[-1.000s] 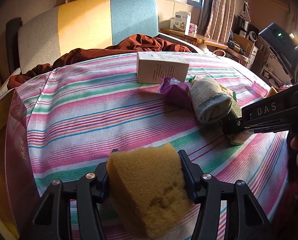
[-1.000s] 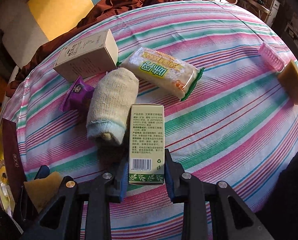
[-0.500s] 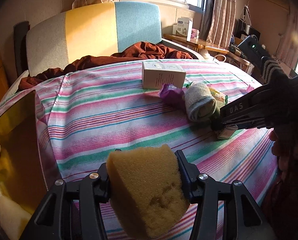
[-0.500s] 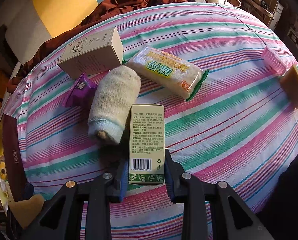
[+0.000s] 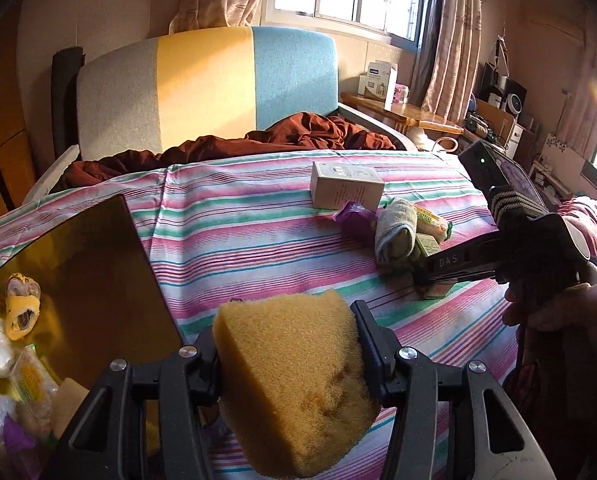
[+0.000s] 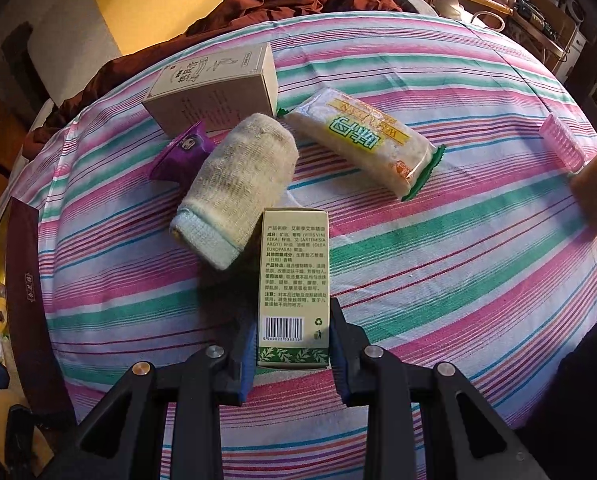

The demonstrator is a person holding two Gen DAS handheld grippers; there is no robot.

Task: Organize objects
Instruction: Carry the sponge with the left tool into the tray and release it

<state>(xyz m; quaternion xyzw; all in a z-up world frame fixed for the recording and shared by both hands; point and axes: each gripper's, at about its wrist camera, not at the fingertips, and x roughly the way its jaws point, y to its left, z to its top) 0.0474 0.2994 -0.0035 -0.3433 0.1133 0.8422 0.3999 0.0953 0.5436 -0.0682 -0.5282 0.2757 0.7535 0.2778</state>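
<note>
My left gripper (image 5: 288, 328) is shut on a yellow sponge (image 5: 294, 384), held above the striped tablecloth (image 5: 258, 240). Just to its left is an open box with a gold lining (image 5: 78, 280); several small items lie inside. My right gripper (image 6: 293, 332) points steeply down and is shut on the near end of a green-and-cream carton (image 6: 294, 272) that rests on the cloth. From the left wrist view the right gripper (image 5: 422, 276) shows at the right, held by a hand (image 5: 570, 312).
Beyond the carton lie a rolled beige cloth (image 6: 238, 188), a purple packet (image 6: 182, 156), a tan box (image 6: 214, 84) and a snack pack (image 6: 362, 140). A pink comb (image 6: 560, 146) and a second sponge (image 6: 596, 200) sit far right. A brown blanket (image 5: 298, 136) borders the far edge.
My left gripper has risen and drawn back to the left with the sponge, and the open gold-lined box has come into its view. The right gripper stays on the carton.
</note>
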